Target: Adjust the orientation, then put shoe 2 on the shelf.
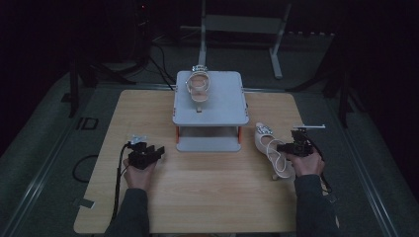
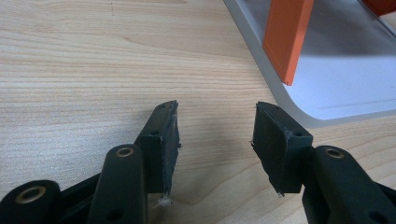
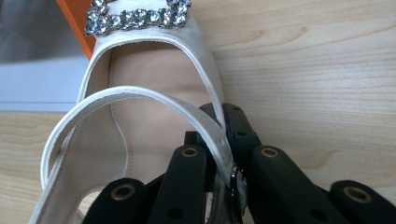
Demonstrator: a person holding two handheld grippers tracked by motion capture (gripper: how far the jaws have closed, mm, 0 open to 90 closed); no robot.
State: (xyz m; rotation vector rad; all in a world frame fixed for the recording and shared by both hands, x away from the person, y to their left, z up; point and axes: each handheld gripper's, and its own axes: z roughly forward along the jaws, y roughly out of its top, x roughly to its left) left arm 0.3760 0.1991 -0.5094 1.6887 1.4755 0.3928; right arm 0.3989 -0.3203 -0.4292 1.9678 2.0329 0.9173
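The table (image 2: 93, 70) is pale wood with visible grain, matt. Beside the grey stand (image 2: 345, 88), smooth matt plastic with orange legs, the white shoe (image 3: 154, 93) looks satiny, its buckle (image 3: 135, 16) set with glittering stones. Both grippers' pads (image 2: 275, 144) are matt black, slightly frayed.

Along my right tongs (image 3: 224, 154), the white sandal (image 3: 154, 116) runs off the top edge, so its jewelled buckle (image 3: 135, 16) is cut across and the toe beyond it is lost. Its heel end drops out of the bottom edge behind the tongs, and the tips of the tongs are hidden where the strap (image 3: 140, 93) crosses them. Beyond my left tongs (image 2: 215, 140), the orange leg (image 2: 287, 37) of the grey stand (image 2: 341, 79) is cut off at the top. From above, the second sandal (image 1: 198, 86) on the stand is too small for detail.
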